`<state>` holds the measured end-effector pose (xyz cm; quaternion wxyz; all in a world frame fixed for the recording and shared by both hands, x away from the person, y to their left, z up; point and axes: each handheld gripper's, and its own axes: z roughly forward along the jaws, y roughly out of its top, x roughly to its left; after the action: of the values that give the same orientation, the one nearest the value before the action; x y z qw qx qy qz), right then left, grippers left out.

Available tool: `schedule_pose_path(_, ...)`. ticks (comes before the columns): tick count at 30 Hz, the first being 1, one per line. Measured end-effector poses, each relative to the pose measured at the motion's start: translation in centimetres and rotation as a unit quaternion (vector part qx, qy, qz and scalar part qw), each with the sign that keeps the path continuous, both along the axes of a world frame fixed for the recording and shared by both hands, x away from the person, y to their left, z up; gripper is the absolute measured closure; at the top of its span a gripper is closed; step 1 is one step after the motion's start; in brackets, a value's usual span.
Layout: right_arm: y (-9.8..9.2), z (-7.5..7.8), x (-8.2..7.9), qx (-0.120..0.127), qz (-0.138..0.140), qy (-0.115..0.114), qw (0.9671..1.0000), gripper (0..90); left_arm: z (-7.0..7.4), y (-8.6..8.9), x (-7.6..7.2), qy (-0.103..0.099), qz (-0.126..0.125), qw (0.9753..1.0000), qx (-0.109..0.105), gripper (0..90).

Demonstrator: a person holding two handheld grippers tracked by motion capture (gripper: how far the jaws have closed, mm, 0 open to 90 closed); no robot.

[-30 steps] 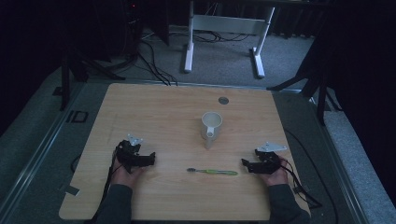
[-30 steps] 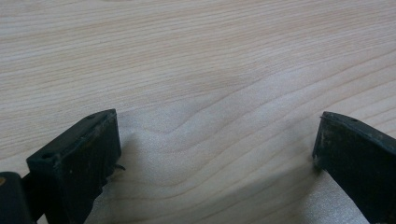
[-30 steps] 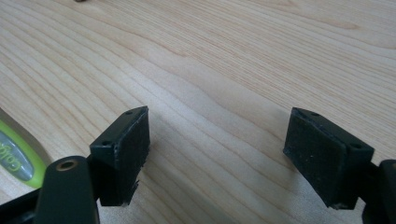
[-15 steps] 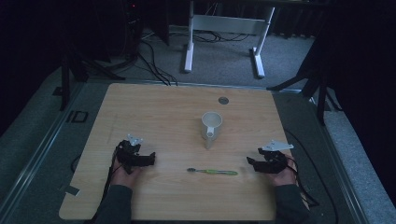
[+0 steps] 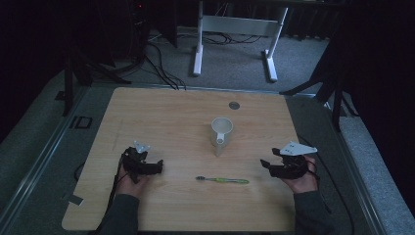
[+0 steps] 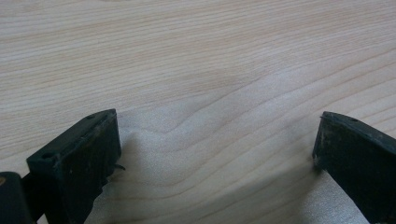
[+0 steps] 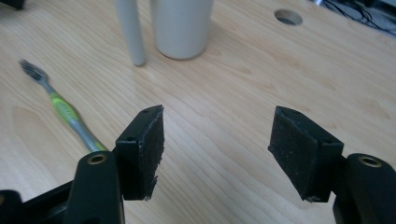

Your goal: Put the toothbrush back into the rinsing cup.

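Toothbrush [image 5: 222, 180] flat on table [image 5: 171, 117], between left gripper [image 5: 159, 167] and right gripper [image 5: 264, 164] (both jaw pairs spread, empty), nearer neither.

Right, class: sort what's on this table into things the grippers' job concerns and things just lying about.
In the job:
- toothbrush, lying flat between the grippers
- cup, upright
- right gripper and left gripper, both open, holding nothing

Lying about:
- white tube, standing beside the cup
- table's grommet hole
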<state>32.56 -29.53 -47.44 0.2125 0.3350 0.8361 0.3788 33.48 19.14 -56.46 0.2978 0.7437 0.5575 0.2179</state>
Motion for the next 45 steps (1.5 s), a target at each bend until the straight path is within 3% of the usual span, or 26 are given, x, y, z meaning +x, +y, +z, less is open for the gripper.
schedule_pose_path(8, 1.0, 1.8, -0.3, 0.005, 0.033, -0.009, 0.9994, 41.5, 0.0, -0.1, 0.0, 0.000, -0.001, 1.0000, -0.001, 1.8)
schedule_pose_path(20, 2.5, 3.9, -0.3, 0.014, 0.077, -0.007, 0.9969, 44.4, 0.0, -0.1, -0.1, 0.000, -0.005, 1.0000, 0.001, 1.8)
schedule_pose_path(34, 4.6, 4.8, 0.3, -0.016, 0.117, 0.011, 0.9929, 48.7, 0.0, -0.1, -0.1, 0.000, -0.005, 1.0000, 0.001, 1.8)
schedule_pose_path(45, 6.8, 5.1, 0.7, -0.038, 0.151, 0.025, 0.9875, 52.5, 0.0, -0.1, -0.1, 0.000, -0.005, 1.0000, 0.001, 1.8)
